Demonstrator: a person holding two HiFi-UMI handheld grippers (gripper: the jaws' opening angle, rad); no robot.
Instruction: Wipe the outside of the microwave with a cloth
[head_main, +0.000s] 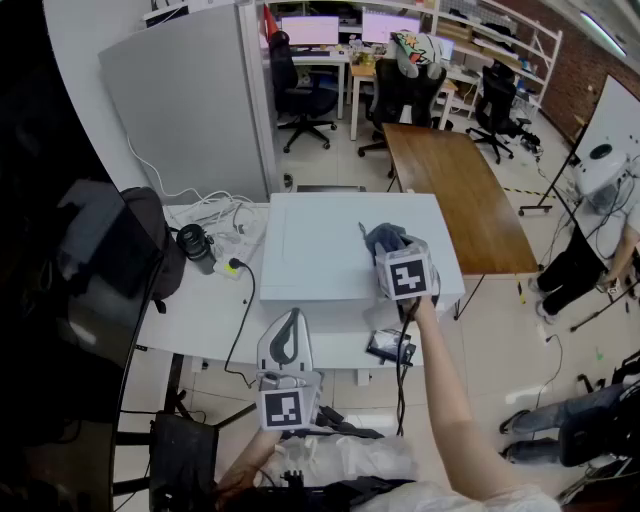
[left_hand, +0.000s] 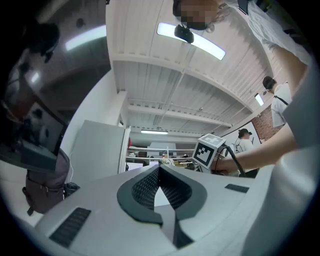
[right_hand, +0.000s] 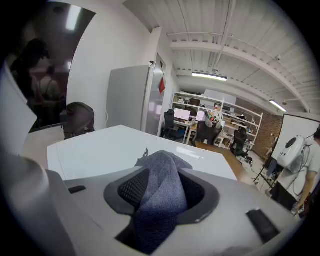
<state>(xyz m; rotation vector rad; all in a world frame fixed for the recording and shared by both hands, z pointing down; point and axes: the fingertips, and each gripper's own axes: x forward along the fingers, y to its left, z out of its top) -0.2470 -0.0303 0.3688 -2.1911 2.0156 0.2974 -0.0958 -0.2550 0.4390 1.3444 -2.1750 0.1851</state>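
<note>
- Holds the right gripper (head_main: 392, 252) over the flat top of a white microwave (head_main: 320, 250), tipped a bit down.
- Pinches a grey-blue cloth (right_hand: 162, 187) in that claw, with both dark pads pressed on the bunched-up cloth.
- Puts the cloth down on the microwave's top, toward its right side.
- Holds the left gripper (head_main: 287, 320) lower, just in front of the microwave, above the near part of the white table (head_main: 200, 320).
- Has the left claw's 2 jaws together at the tips, with nothing between them.
- Points the left gripper a bit up, toward the ceiling and the right gripper's marker cube.
- Stands the microwave on the white table, seen from above.
- To the left of the microwave on the table: a black flask (head_main: 195, 248), a bunch of white cables (head_main: 225, 222) and a black bag (head_main: 152, 240).
- At the table's front edge, under the right arm: a small black thing (head_main: 390, 347), too small to name.
- Behind the microwave: a brown table (head_main: 460, 195), a grey board (head_main: 190, 100) and black chairs (head_main: 405, 95).
- At the far right: a person (head_main: 590, 240) standing on the floor.
</note>
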